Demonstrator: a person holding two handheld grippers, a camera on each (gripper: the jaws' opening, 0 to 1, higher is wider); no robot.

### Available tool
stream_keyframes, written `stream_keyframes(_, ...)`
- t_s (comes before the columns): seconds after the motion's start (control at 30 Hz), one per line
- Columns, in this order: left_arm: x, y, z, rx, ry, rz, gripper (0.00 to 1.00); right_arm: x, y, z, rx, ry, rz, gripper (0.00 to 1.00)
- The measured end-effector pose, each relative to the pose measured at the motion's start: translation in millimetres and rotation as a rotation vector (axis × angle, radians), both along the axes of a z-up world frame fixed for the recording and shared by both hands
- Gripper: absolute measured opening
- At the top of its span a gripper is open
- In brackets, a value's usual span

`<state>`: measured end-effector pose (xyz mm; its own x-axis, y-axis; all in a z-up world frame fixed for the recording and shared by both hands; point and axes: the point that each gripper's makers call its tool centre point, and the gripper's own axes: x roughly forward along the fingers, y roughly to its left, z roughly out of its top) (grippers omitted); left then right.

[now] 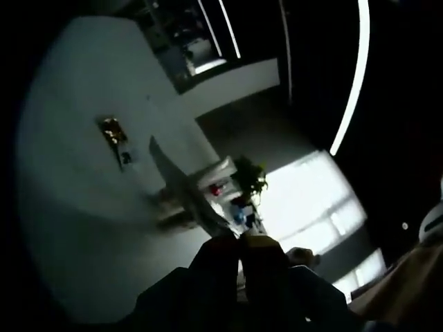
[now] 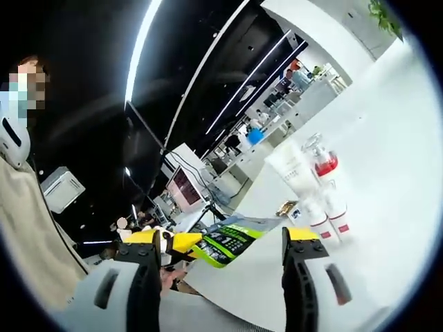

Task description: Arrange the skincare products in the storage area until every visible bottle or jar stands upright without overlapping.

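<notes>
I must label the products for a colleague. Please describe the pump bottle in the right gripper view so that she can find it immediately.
On the white table, find the cluster of skincare products standing beyond the right gripper. The pump bottle stands just behind the white tube. It alone has a clear pump head and a red band.

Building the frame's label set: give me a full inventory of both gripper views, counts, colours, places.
White tube: 1, white, on the table in the right gripper view, beside the pump bottle.
Pump bottle: 1, clear with red contents, beside the tube.
Small bottles: 2, white with red bases, in front of the pump bottle.
Table: 1, white, right side of the right gripper view.
Green and yellow packet: 1, at the table's near edge.
Plant: 1, dark green, centre of the left gripper view.
Ceiling light strips: several, white, overhead.
Person: 1, beige clothing, left of the right gripper view.
Left gripper: dark, jaws together.
Right gripper: black with yellow tips, jaws apart.
</notes>
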<state>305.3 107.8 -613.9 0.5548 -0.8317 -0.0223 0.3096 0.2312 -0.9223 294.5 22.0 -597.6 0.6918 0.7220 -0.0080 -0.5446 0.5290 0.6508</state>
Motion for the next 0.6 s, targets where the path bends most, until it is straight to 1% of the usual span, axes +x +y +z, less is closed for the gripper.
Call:
stream_keyframes(0.17,6.2,-2.6,-10.6,0.015,0.021,-0.004,0.0,2.2,-3.3,-3.9,-0.028,0.008,-0.013,0.81)
stream_keyframes(0.4,11.8,-4.6,-25.2,0.037,0.05,-0.009,0.0,4.2,-10.9,-10.6,-0.081,0.023,-0.034,0.86)
stream_keyframes(0.6,15.3,-5.9,-37.0,0.056,0.071,-0.016,0.0,4.4,-18.6,-17.9,-0.163,0.033,-0.054,0.9)
